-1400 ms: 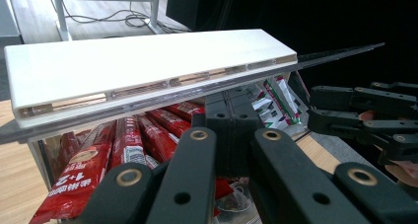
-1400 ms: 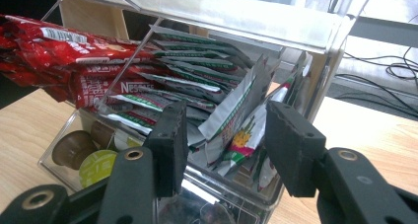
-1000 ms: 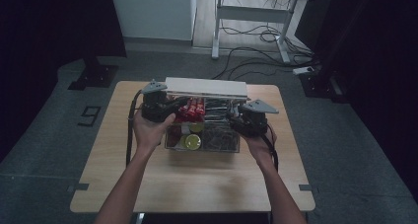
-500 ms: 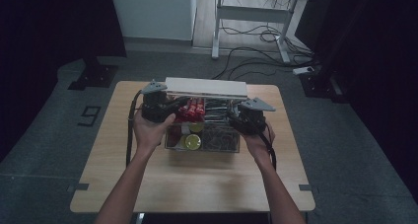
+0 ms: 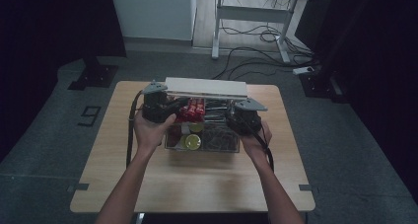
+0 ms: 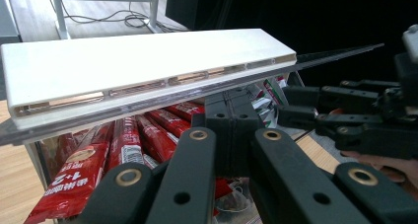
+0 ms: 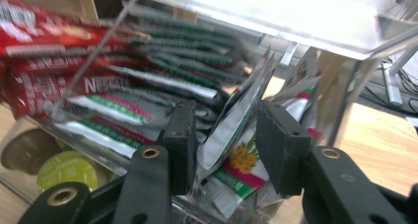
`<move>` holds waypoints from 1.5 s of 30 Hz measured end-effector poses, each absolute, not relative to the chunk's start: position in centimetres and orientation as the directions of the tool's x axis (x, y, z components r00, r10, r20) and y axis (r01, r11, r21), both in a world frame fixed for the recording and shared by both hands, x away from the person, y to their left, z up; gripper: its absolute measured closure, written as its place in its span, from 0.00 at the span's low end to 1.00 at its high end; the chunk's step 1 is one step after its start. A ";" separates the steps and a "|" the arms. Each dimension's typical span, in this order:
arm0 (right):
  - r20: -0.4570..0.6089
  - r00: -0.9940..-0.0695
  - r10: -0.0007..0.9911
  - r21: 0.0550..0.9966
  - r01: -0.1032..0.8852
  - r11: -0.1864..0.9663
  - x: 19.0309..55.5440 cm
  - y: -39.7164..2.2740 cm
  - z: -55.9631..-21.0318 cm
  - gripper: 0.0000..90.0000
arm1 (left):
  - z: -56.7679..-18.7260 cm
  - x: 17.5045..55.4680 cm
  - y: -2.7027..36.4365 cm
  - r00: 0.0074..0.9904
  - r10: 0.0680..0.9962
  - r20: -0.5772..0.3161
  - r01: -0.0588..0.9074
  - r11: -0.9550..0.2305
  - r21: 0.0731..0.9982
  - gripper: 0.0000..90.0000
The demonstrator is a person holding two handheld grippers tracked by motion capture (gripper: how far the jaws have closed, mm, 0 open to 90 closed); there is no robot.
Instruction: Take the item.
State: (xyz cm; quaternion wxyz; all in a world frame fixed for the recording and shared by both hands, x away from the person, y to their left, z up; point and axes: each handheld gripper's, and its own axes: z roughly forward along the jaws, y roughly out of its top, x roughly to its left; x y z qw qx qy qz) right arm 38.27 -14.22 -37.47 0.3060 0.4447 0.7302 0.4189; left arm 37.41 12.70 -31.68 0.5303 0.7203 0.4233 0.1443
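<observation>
left gripper [image 6: 227, 118]: black fingers pressed together, rising from 6 o'clock, nothing between them
white lid [image 6: 148, 66]: long slotted bar running 9 to 2 o'clock, just above the fingers
red sachets [image 6: 123, 145]: packed under the lid, around 7 o'clock
right gripper [image 6: 355, 115]: off at 3 o'clock, dark and hard to read

place: lab | signs: dark curtains [image 5: 54, 21], floor cables [image 5: 251, 34], desk frame [image 5: 256, 12]

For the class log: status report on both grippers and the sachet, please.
Left gripper shut, empty. Right gripper closing around silver sachet, pads not yet pressing. Clear organizer's lid overhangs the work.
</observation>
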 end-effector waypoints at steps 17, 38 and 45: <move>0.000 -0.417 0.909 0.902 0.393 0.180 38.1 -15.3 -37.7 0.97 | -31.8 37.5 12.6 0.601 0.761 -0.245 0.458 -0.076 0.886 0.99; -0.024 -0.418 0.908 0.903 0.380 0.199 38.2 -14.8 -37.3 0.97 | -31.7 37.6 12.5 0.600 0.761 -0.245 0.458 -0.076 0.886 0.99; -0.049 -0.436 0.899 0.909 0.353 0.221 37.4 -14.7 -37.2 0.98 | -31.7 37.7 12.5 0.597 0.763 -0.246 0.453 -0.068 0.889 1.00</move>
